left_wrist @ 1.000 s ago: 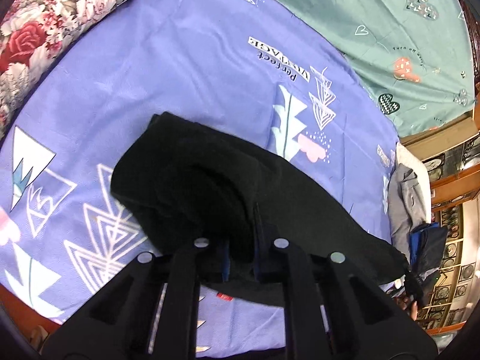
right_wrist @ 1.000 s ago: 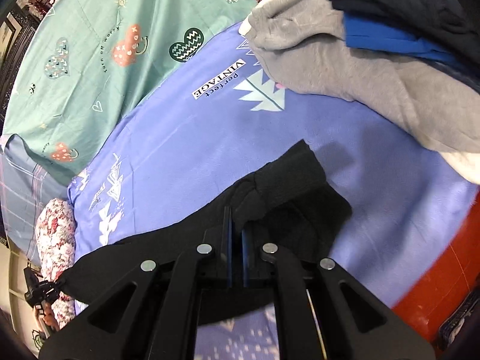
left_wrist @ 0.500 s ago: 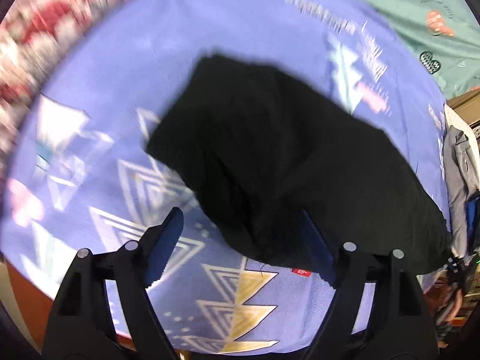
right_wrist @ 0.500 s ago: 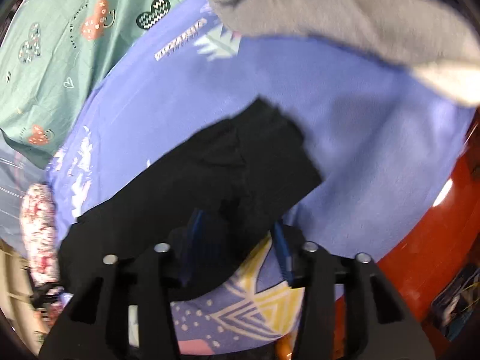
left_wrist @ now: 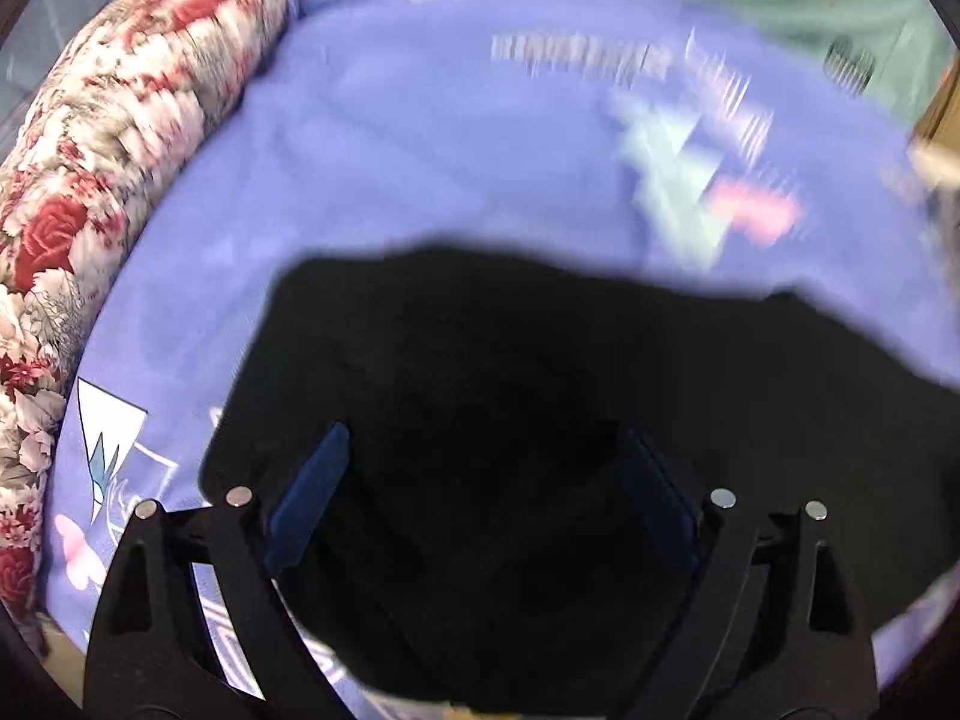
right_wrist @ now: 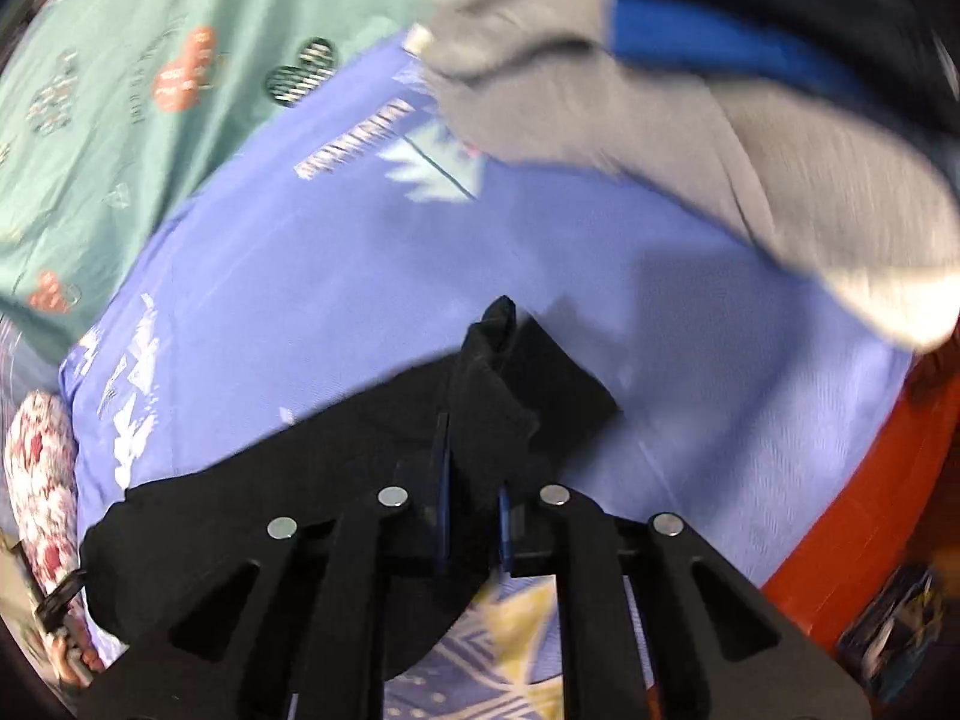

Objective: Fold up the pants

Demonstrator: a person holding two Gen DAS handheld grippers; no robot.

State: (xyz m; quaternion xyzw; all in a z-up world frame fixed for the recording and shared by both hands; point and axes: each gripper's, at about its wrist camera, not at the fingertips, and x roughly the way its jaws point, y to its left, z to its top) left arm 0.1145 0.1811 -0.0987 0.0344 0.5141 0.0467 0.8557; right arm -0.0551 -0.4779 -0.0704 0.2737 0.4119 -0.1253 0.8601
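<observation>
The black pants (left_wrist: 510, 372) lie on the purple printed bedsheet (left_wrist: 420, 138). My left gripper (left_wrist: 480, 480) is wide open just above one end of them, holding nothing. In the right wrist view the pants (right_wrist: 288, 480) stretch leftwards. My right gripper (right_wrist: 471, 480) is shut on a bunched fold of the pants' other end (right_wrist: 486, 372), which stands up between the blue pads. Both views are blurred by motion.
A floral bolster pillow (left_wrist: 90, 150) lies along the left of the bed. A green heart-print sheet (right_wrist: 150, 60) covers the far side. A pile of grey and blue clothes (right_wrist: 690, 90) sits at the right. The red bed edge (right_wrist: 870, 510) is at the lower right.
Both grippers opened and let go of the pants half a second ago. My right gripper has since shut on the pants' end again. My left gripper stays open and has moved lower.
</observation>
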